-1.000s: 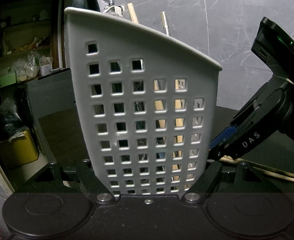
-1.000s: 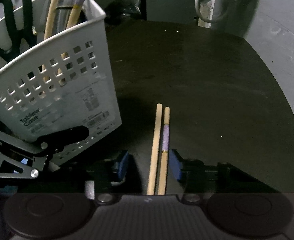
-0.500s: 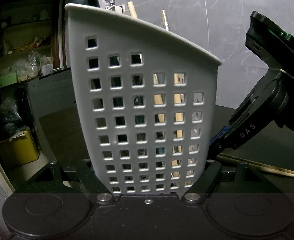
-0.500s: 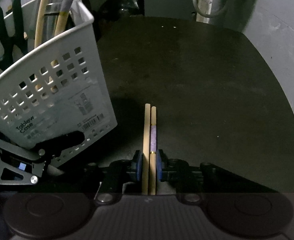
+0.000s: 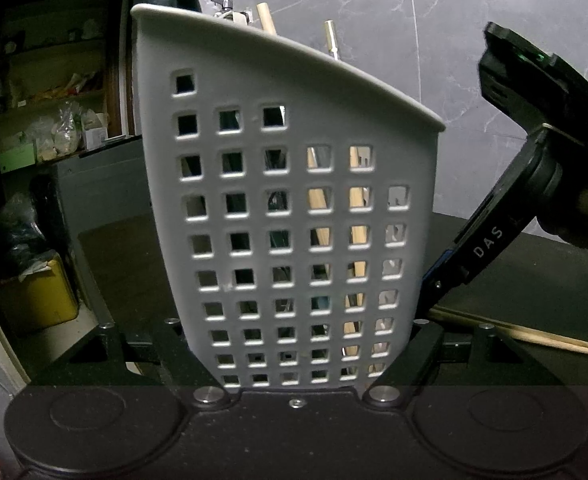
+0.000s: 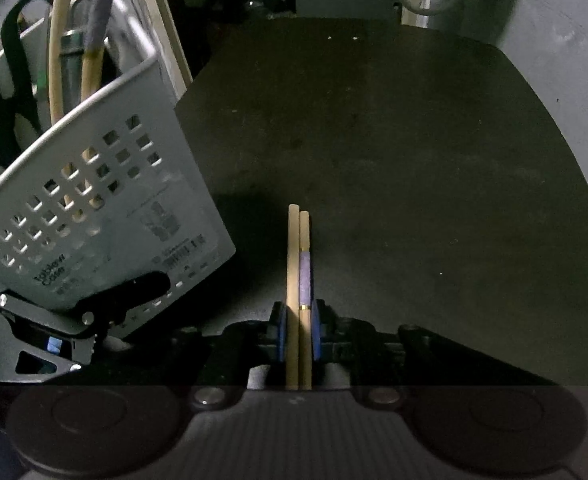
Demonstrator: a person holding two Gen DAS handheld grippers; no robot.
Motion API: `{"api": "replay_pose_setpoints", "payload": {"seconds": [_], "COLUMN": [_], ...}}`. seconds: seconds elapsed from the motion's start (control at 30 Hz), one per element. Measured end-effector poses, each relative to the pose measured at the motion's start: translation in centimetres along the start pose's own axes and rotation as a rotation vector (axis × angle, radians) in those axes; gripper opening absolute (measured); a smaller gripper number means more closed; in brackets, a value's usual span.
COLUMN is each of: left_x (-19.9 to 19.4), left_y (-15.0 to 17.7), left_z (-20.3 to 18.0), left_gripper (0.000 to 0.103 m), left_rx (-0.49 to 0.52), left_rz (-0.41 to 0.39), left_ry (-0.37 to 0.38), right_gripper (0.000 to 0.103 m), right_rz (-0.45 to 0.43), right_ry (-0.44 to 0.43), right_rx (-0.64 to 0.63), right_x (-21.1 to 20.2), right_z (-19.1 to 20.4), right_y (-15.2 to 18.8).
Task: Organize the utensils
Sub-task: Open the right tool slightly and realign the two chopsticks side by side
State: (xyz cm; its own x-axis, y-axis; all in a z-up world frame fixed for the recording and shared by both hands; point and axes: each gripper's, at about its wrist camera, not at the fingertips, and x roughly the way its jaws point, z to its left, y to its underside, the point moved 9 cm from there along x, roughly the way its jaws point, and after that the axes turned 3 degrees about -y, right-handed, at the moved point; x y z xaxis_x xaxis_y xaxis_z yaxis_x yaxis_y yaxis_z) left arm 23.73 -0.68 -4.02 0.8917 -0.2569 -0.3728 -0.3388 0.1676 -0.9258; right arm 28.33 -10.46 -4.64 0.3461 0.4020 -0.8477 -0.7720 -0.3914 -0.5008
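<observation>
Right tongs [image 6: 298, 330] are being closed on chopsticks [image 6: 298, 264] for loading at ten o'clock, where the caddy [image 5: 294, 208] is steadied, clamped in left tongs [image 5: 298, 376].

Left wrist view level, close against the basket [image 5: 294, 216], right wrist view angled down at the tabletop [image 6: 394, 160], both sharing basket and chopsticks [image 6: 299, 280]

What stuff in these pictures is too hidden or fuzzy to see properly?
- Left wrist view: the white basket hides most of the utensils inside; only bits show through the holes.
- Left wrist view: the right tongs tips sit behind the basket's edge.
- Right wrist view: the near ends of the chopsticks are cut off by the tongs' body.
- Right wrist view: the basket label's small print is blurred.
- Right wrist view: the scissors are cut off by the picture's edge.
</observation>
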Motion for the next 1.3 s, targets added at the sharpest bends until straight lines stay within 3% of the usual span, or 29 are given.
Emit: {"api": "replay_pose_setpoints", "payload": {"seconds": [0.2,0.4,0.47,0.6,0.7,0.77,0.9,1.1,1.13,1.2,1.3], "left_x": [0.1,0.1,0.1,0.1,0.1,0.1,0.1,0.1,0.1,0.1,0.0], "left_y": [0.1,0.1,0.1,0.1,0.0,-0.1,-0.2,-0.1,0.0,0.0,0.0], "left_z": [0.1,0.1,0.1,0.1,0.0,0.0,-0.1,0.0,0.0,0.0,0.0], "left_gripper": [0.079,0.078,0.078,0.078,0.078,0.078,0.079,0.079,0.079,0.079,0.078], "left_rx": [0.001,0.003,0.003,0.002,0.002,-0.002,0.003,-0.004,-0.004,-0.003,0.002], "left_rz": [0.0,0.002,0.002,0.003,0.004,0.003,0.001,-0.004,-0.004,-0.004,-0.002], "left_ry": [-0.001,-0.003,-0.004,-0.004,-0.005,-0.004,-0.001,-0.001,-0.002,-0.003,-0.006], "right_gripper": [0.014,0.018,0.03,0.036,0.034,0.014,0.013,0.013,0.0,0.0,0.0], "right_rz": [-0.061,-0.037,-0.025,0.014,0.034,0.062,0.075,-0.03,-0.062,-0.122,-0.108], "right_ry": [0.004,0.047,0.039,0.05,0.048,0.032,0.018,-0.015,-0.021,-0.019,-0.019], "right_rx": [0.007,-0.05,-0.053,-0.056,-0.071,-0.079,-0.042,0.035,0.044,0.065,0.087], "right_x": [-0.1,0.7,0.9,1.3,1.6,1.7,2.2,1.4,1.1,0.3,0.6], "right_z": [-0.6,0.5,0.5,0.5,0.5,0.7,0.6,-0.5,-0.3,-0.5,-1.1], "right_y": [0.1,0.3,0.2,0.0,-0.2,-0.5,-1.5,-1.1,-0.6,-0.1,0.8]}}
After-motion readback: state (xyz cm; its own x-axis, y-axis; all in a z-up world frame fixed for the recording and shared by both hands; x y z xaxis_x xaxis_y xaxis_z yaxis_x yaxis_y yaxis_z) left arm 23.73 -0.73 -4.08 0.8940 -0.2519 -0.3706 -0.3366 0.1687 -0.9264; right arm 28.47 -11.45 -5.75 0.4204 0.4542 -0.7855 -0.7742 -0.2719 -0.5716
